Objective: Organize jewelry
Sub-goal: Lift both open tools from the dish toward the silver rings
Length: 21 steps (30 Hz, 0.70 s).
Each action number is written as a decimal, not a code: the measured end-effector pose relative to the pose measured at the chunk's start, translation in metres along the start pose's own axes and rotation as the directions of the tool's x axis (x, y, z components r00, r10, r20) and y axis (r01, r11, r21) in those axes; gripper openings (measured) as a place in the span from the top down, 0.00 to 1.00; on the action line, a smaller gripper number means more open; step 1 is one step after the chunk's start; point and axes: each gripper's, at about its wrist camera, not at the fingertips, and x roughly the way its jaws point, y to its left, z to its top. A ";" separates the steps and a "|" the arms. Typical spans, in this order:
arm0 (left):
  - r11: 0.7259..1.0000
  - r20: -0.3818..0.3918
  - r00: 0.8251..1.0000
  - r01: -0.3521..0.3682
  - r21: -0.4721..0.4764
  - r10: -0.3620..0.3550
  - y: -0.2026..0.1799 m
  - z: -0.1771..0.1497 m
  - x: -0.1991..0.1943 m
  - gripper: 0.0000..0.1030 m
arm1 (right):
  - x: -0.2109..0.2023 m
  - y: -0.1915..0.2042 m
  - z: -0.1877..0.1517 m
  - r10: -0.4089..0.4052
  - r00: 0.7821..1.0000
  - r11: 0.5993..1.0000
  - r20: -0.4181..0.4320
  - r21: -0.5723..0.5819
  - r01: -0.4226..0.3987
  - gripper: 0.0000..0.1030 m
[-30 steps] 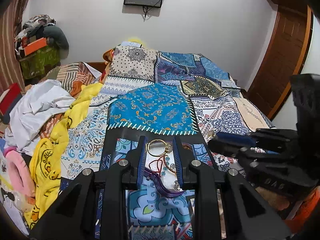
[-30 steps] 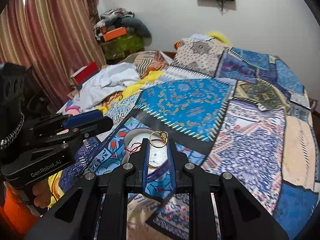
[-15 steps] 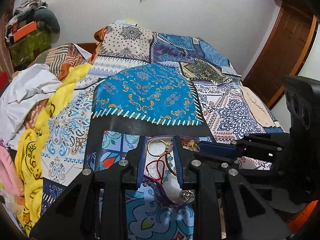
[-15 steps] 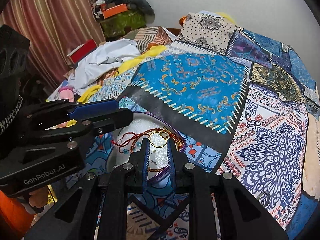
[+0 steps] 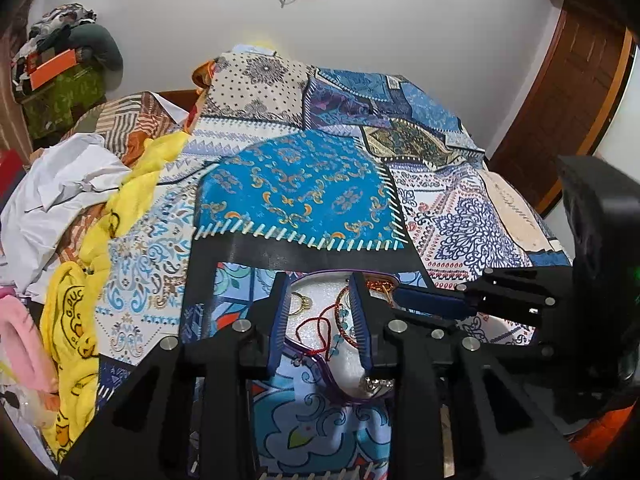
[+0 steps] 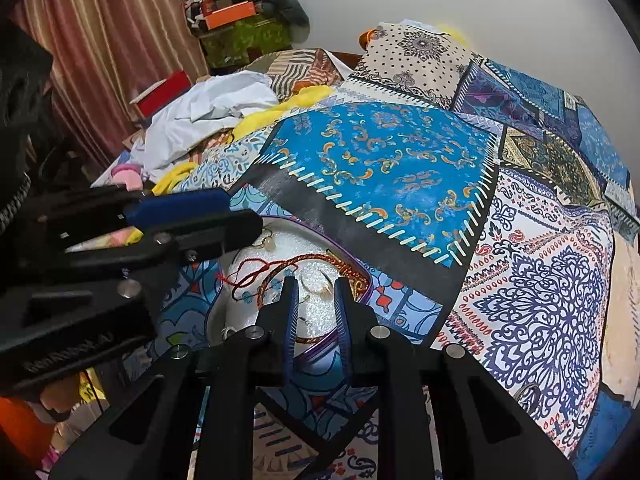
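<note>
A white foam tray with a purple rim lies on the patterned bedspread and holds jewelry. In the left wrist view, a gold ring, a red thread bracelet and a beaded necklace lie in it. My left gripper hovers over the tray, open, with the ring and threads between its fingers. My right gripper is open over the tray, a gold hoop lying between its tips. A red cord and braided gold chain lie beside it.
The bedspread covers a bed. White and yellow cloths are piled at the left edge. A wooden door stands at the right. Boxes and clothes are stacked by the striped curtain.
Both grippers have come down and forward over the tray. The right gripper's fingers now sit beside the left gripper, closer to the jewelry.
</note>
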 end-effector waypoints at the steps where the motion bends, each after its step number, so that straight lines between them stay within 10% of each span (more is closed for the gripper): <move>1: 1.000 0.005 1.000 -0.002 -0.003 0.002 0.001 0.000 -0.003 0.70 | -0.001 0.001 0.000 -0.007 1.000 1.000 0.003 -0.005 0.007 0.84; 21: 0.999 0.100 0.994 -0.042 0.032 0.039 -0.028 -0.001 -0.060 0.60 | -0.069 -0.009 -0.006 -0.093 0.985 0.995 0.144 0.039 0.088 0.73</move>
